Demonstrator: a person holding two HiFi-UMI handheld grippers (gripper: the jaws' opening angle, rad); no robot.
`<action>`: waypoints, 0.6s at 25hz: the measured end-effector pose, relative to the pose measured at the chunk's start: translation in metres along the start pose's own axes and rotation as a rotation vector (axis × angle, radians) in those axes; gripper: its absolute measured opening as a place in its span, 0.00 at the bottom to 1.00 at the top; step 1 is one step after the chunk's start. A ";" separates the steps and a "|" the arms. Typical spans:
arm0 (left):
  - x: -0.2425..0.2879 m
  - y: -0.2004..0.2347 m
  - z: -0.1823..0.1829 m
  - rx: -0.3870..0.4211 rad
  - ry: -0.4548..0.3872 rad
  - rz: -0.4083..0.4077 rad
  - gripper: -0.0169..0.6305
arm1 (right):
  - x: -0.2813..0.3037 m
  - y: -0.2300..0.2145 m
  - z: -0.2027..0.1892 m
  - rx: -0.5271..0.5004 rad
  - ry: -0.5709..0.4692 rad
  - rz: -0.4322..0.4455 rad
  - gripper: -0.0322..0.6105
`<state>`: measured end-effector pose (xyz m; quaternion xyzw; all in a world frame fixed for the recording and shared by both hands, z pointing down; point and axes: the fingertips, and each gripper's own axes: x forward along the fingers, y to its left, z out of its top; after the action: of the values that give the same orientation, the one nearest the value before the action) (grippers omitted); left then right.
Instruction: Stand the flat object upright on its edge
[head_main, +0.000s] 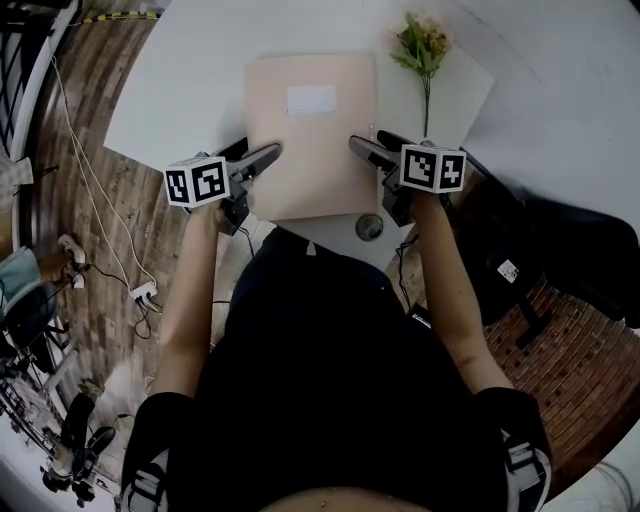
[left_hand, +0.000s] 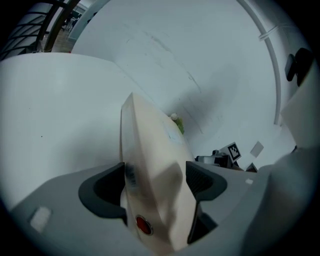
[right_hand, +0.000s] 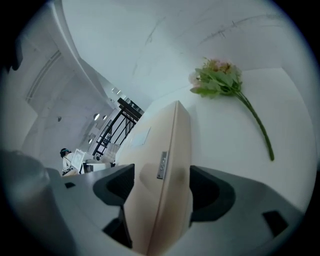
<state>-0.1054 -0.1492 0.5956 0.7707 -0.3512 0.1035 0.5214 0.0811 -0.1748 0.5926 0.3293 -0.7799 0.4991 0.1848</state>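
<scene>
Two grippers, left (head_main: 268, 155) and right (head_main: 362, 148), straddle the near corners of the beige folder (head_main: 312, 135), which lies flat on the white table (head_main: 200, 70). Both pairs of jaws stand apart, unclamped. I should close squarely on each corner, then raise both together, pivoting on the far edge. Only the head view shows the folder flat. The left gripper view shows a red snap (left_hand: 144, 225), the right gripper view a metal clasp (right_hand: 162, 165).
</scene>
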 end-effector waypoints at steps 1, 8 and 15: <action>0.001 0.002 -0.002 -0.005 0.018 0.004 0.59 | 0.002 -0.002 -0.001 0.006 0.013 -0.002 0.54; 0.006 0.009 -0.008 -0.057 0.065 0.010 0.58 | 0.010 -0.008 -0.004 0.059 0.052 -0.010 0.54; 0.008 0.013 -0.010 -0.064 0.078 0.007 0.55 | 0.014 -0.010 -0.006 0.074 0.092 -0.014 0.53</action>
<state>-0.1055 -0.1465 0.6137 0.7479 -0.3365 0.1241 0.5586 0.0778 -0.1771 0.6099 0.3179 -0.7494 0.5409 0.2117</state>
